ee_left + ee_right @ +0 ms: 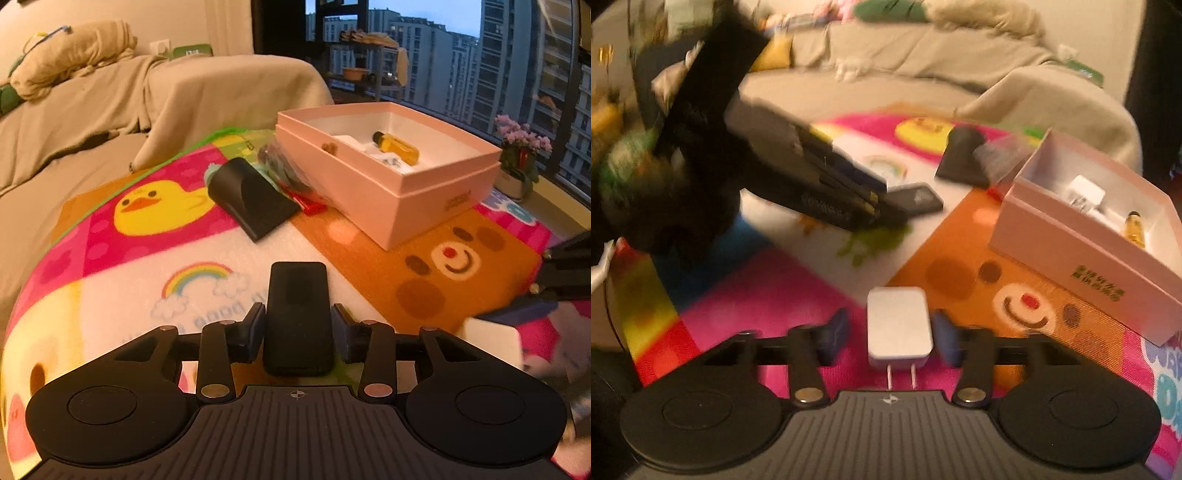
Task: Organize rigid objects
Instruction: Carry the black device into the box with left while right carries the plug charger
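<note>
Left wrist view first: left gripper [298, 325] has its pads tight against a black slab-shaped device [297, 317], jaws part closed on its sides, low over the cartoon play mat [110, 258]. Pink box [388, 173] sits open ahead, a yellow bottle [397, 147] already inside. Over to the right wrist view, blurred: right gripper [894, 332] brackets a white plug adapter [899, 326]; right pad touching, a sliver of gap at the left, so firm hold unclear. Pickup step, I'd say; next, carry both into the box.

Pink box [402, 206], white charger [899, 325], yellow-duck rainbow mat [155, 236].
</note>
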`<state>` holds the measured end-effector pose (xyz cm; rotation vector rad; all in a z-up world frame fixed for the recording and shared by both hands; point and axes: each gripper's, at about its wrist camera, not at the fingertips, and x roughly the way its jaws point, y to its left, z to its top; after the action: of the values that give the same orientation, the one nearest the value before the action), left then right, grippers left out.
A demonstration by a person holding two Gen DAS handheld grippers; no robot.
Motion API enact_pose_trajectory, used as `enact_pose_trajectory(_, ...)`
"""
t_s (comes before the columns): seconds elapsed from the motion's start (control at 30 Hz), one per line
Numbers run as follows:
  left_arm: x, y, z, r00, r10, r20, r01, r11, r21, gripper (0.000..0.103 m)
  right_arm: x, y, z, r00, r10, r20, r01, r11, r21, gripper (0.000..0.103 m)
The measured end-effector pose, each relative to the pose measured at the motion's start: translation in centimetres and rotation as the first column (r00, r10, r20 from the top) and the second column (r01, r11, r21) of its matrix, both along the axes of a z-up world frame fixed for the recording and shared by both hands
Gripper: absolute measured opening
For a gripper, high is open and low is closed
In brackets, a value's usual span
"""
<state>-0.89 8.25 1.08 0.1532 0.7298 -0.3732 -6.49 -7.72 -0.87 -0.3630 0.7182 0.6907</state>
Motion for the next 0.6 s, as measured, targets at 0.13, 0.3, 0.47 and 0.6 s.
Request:
enact_pose_trajectory(0.13,-2.2,-0.5,2.1,0.999,-0.04,0.026,0.041,0.999,-0.023,0.043,-0.6,-1.3,2.0,0.999,-0.038,0.029,0.038,0.999,-0.001,0.032)
enact_pose_trajectory(0.3,-1.5,-2.8,7.6,0.985,-0.099,0.14,0.107,0.993,-0.049,0.043,-0.6,-6.9,6.6,0.978,-0.18,0.103,0.168,0.979,0.119,0.032)
enact_pose_trajectory(0.47,4.1,-7.4,11.5,0.967,-0.076,0.244,0.098,0.992,-0.078,0.043,-0.5,-11.4,10.3,0.908,-0.359,0.216,0.308,0.922,0.236,0.032)
enact_pose_trajectory(0.6,10.9,-9.7,9.0,0.999,0.019,0.027,-0.011,0.958,-0.287,0.043,-0.2,-13.8,10.3,0.872,-0.446,0.204,0.385,0.88,0.279,0.032)
